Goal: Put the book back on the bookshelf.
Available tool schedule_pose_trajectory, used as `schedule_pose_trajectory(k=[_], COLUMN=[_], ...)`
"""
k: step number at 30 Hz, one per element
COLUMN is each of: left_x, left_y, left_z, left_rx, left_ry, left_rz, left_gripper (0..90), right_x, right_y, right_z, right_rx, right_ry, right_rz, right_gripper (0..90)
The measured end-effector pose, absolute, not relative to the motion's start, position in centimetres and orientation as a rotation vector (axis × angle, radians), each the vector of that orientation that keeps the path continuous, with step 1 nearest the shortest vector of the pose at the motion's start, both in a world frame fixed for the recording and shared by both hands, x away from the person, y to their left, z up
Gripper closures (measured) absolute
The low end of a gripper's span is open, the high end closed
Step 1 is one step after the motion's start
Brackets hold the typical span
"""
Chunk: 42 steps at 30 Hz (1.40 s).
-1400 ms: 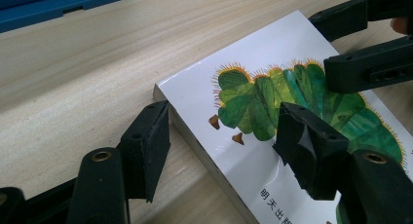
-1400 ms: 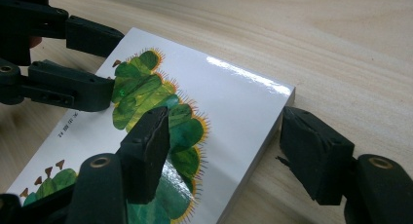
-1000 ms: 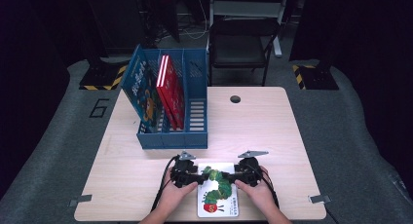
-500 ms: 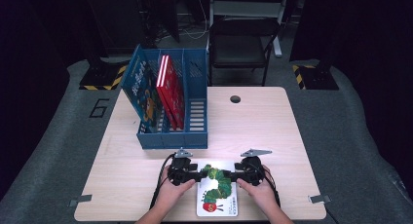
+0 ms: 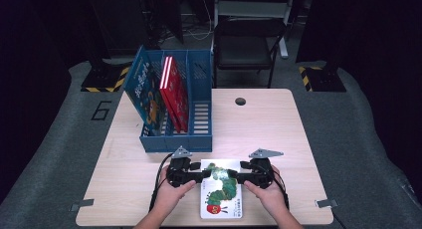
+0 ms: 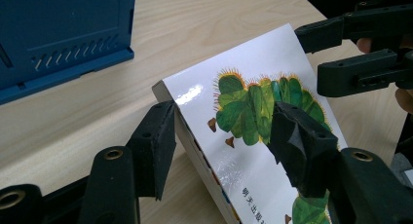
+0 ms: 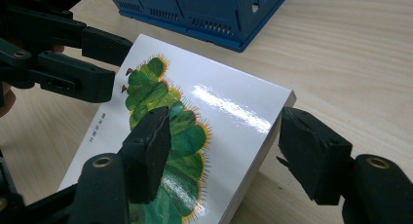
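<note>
While both tongs grip it, the picture book with the green caterpillar on its white cover sits at 6 o'clock on the table, its far end tipped up off the wood and its near end low by the table's edge. The left gripper pinches the far corner at the book's 10 o'clock, one pad on the spine edge and the other on the cover. The right gripper pinches the corner at 2 o'clock, one pad on the cover and one under the page edge. Both pairs of jaws have just been closing, with the book between them.

By my reading the pick-up is done or nearly so. What remains is the carry and the setting down, most likely into the blue file rack at 11 o'clock from the book. Its left slot holds a blue book, the middle one a red book, and the right slot looks free.

The table is pale wood grain, with a round cable hole at 12 o'clock. Beyond it, a dark chair stands in a dim room, and a grey floor mat marked with a 6 lies at 9 o'clock.
</note>
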<state>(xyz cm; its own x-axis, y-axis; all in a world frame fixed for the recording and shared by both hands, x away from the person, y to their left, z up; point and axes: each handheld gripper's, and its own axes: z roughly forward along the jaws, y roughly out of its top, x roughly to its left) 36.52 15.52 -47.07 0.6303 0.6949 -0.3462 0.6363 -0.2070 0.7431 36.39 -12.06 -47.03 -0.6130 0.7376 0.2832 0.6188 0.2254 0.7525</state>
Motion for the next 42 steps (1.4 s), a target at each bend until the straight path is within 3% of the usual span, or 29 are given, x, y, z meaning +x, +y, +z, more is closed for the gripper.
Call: schedule_pose_trajectory(k=[42], left_x=[34.4], left_y=[16.4], left_z=[-41.4], left_rx=[1.814], left_ry=[0.931], left_rz=[0.191], left_gripper=[50.5], right_x=[34.1], right_y=[-12.1], right_z=[-41.2], right_rx=[1.083], right_ry=[2.187], right_rz=[1.465], right_gripper=[37.3])
